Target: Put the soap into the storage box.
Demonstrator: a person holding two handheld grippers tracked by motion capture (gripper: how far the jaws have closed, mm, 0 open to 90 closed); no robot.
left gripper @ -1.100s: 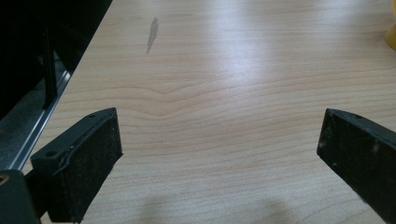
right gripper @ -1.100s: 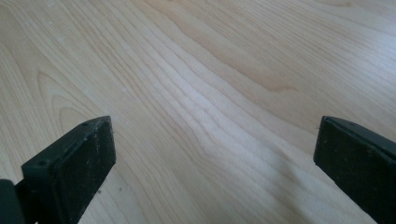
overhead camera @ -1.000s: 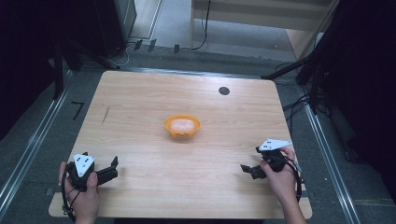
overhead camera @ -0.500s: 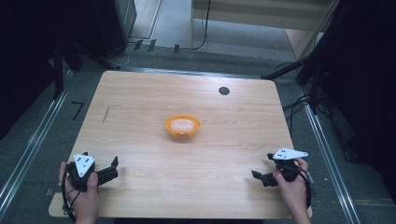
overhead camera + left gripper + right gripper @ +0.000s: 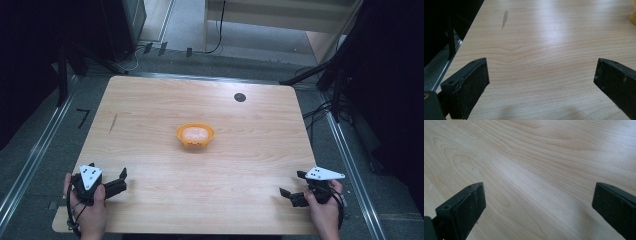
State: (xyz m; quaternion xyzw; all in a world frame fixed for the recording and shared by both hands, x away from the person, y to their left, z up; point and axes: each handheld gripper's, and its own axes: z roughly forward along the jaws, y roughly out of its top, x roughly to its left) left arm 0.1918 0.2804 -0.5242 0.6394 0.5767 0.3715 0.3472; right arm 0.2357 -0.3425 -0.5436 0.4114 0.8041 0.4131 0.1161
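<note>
On the pale wooden worktop (image 5: 150, 115) the left hand-held gripper (image 5: 121, 180) sits near the front left corner. Its two black jaws are spread wide with nothing between them. The left gripper view shows bare wood between its black pads (image 5: 471, 85).

In the middle of the worktop stands a small round orange plastic bowl (image 5: 195, 135). Something pale pink and soft-looking lies inside it; what it is cannot be told. The bowl is well apart from both grippers.

The right hand-held gripper (image 5: 291, 184) is close to the front right corner. Its jaws are wide apart too and hold nothing. It sits very near the front edge.

What could go wrong: the bowl looks light, so a jaw that bumps its rim from the side could push it away or tip it, and the pale thing could fall out. Both grippers start far off, so a fast reach could miss or knock it. If both close on the bowl at once, they could pull it two ways.

Counted: one worktop, two grippers, two hands, one orange bowl, one pale thing in it, one small round black spot (image 5: 240, 97) near the back edge, and one thin dark mark (image 5: 113, 123) toward the left edge.
</note>
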